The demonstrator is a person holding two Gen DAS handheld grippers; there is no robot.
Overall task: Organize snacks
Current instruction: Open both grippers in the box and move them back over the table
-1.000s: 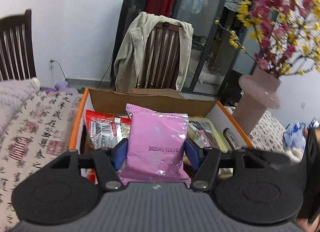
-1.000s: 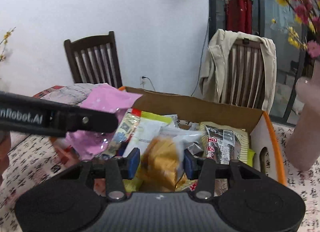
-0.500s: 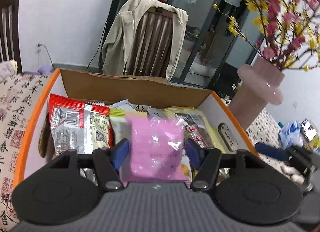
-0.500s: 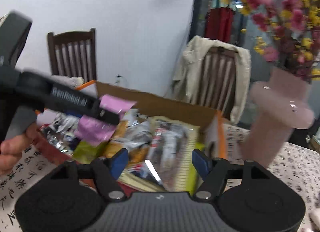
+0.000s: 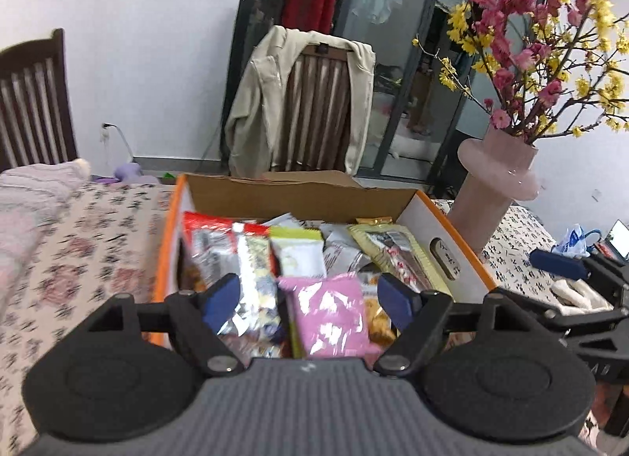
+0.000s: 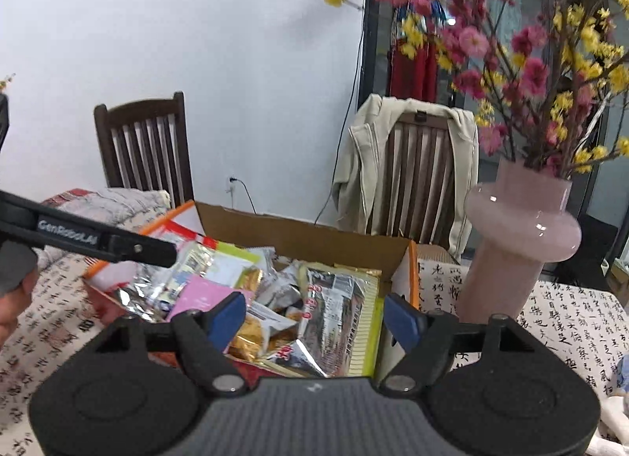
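Over the cardboard box (image 5: pixel 298 192) on the patterned tablecloth (image 5: pixel 98 243) — both grippers hover, jaws opening, nothing gripped. Left gripper (image 5: pixel 308 296): pads wide apart, pink snack packet (image 5: pixel 330 318) lying loose in the box below, betw. them but untouched. Right gripper (image 6: pixel 314 318): wide too, above the yellow-edged foil packet (image 6: pixel 338 310) w/ other snacks. Pink vase (image 6: pixel 519 243) just beside the box, right side.

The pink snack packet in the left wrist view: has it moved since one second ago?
Yes. The pink snack packet was clamped above the cardboard box; now it lies inside among the other snacks, free of the opening fingers.
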